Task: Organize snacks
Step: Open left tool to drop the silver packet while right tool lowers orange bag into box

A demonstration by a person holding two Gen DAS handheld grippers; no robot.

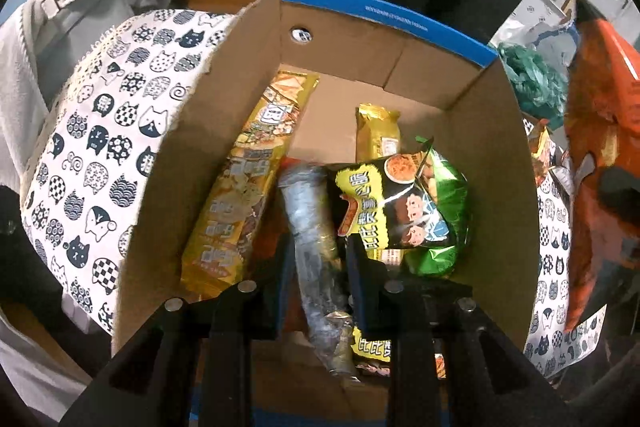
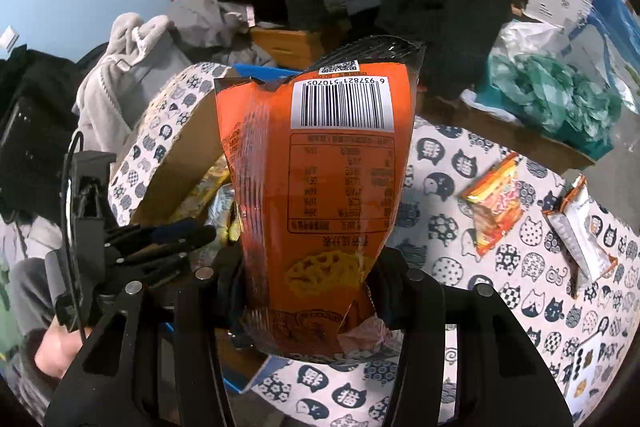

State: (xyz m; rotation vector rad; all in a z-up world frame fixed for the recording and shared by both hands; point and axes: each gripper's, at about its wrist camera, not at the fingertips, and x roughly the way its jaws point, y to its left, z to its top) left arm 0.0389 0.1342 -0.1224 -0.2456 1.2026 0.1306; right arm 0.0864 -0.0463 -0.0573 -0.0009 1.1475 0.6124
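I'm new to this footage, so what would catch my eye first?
The big orange snack bag, barcode side facing the camera, fills the right wrist view, clamped in the right gripper. In the left wrist view, the left gripper grips a silver packet inside a cardboard box of yellow and green snacks.

cardboard box, open-topped, blue-trimmed rim, stands on the cat-print cloth. inside: long yellow snack bag leaning along the left wall; silver-grey wrapped packet lengthwise at centre; small gold packet toward the far wall; black-and-yellow bag overlapping a green bag near the right wall. orange bag upright, barcode side showing. two small packets, orange-red and white, lie on the cloth toward its right edge.
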